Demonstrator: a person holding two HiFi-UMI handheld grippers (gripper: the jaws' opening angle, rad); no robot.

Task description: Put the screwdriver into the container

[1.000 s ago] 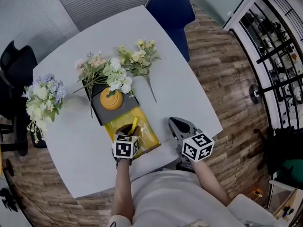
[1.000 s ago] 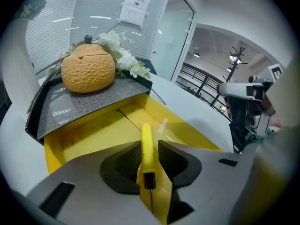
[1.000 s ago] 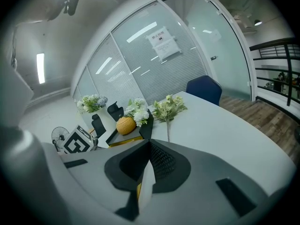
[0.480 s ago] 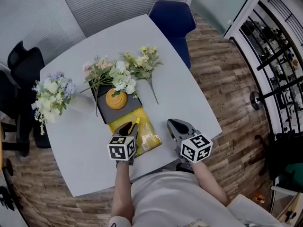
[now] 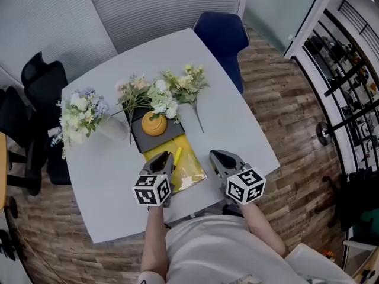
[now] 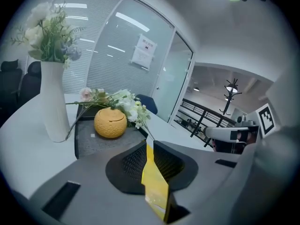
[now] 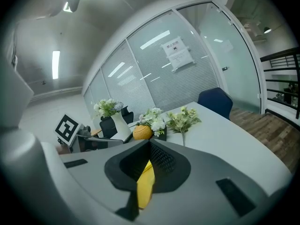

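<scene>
The screwdriver [image 5: 176, 157], yellow-handled, lies on the clear yellow container [image 5: 188, 171] near the table's front edge. My left gripper [image 5: 160, 159] hovers over the container's left part, its tip just left of the screwdriver. Its jaws are closing and in the left gripper view they [image 6: 149, 149] meet along a yellow strip, with no other object between them. My right gripper [image 5: 217, 156] sits over bare table to the right of the container. In the right gripper view it [image 7: 148, 165] is shut with nothing held.
Behind the container a dark tray [image 5: 166, 139] carries an orange pumpkin-shaped pot [image 5: 154, 123]. Loose flower stems [image 5: 177, 87] lie beyond it. A white vase [image 5: 112, 129] of flowers stands at the left. A blue chair [image 5: 222, 37] and a black chair [image 5: 41, 78] flank the table [image 5: 237, 123].
The head view has drifted, so the whole table sits further right in the picture. My left gripper has shifted slightly left relative to the screwdriver. The right gripper holds its place.
</scene>
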